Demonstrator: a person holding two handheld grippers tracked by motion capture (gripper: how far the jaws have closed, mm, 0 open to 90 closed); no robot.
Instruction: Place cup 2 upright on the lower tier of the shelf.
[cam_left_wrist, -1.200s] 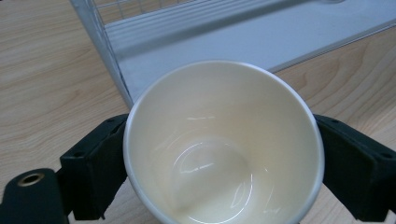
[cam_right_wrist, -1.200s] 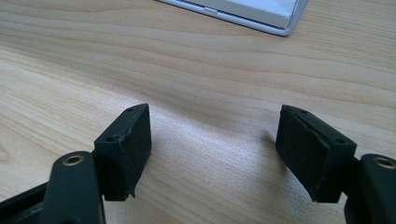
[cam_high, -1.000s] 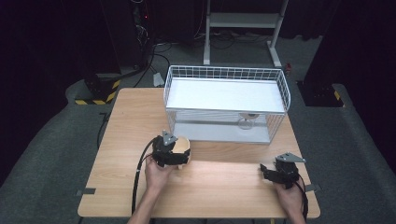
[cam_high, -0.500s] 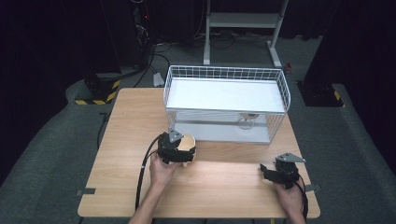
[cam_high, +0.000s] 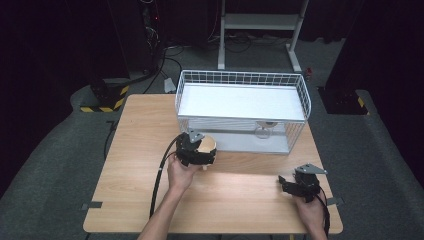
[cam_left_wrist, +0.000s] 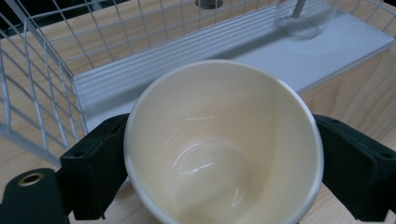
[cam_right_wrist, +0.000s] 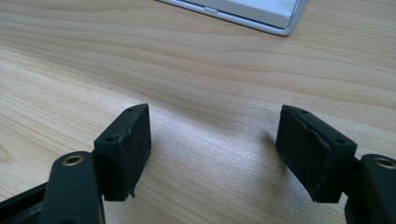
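Note:
A cream cup (cam_left_wrist: 224, 144) sits between the two black jaws of my left gripper (cam_left_wrist: 219, 163), whose pads press on its sides; its mouth faces the camera and it is empty. From above, the left gripper (cam_high: 196, 150) holds the cup (cam_high: 207, 144) just above the table, close to the front of the white wire rack (cam_high: 242, 80). My right gripper (cam_high: 286, 183) rests low at the table's front right, jaws apart. In the right gripper view its pads (cam_right_wrist: 128, 144) stand wide over bare wood (cam_right_wrist: 210, 93) with nothing between them.
The wire rack has an upper white shelf (cam_high: 240, 100) and a lower tray (cam_left_wrist: 289, 60). A clear glass (cam_left_wrist: 303, 18) stands upside down on the lower tray, toward the right. The wooden table (cam_high: 140, 150) ends at dark floor with cables and a metal stand (cam_high: 260, 22) behind.
My left gripper has carried the cup to the right and slightly up, nearer the rack's front. The right gripper has stayed where it was.

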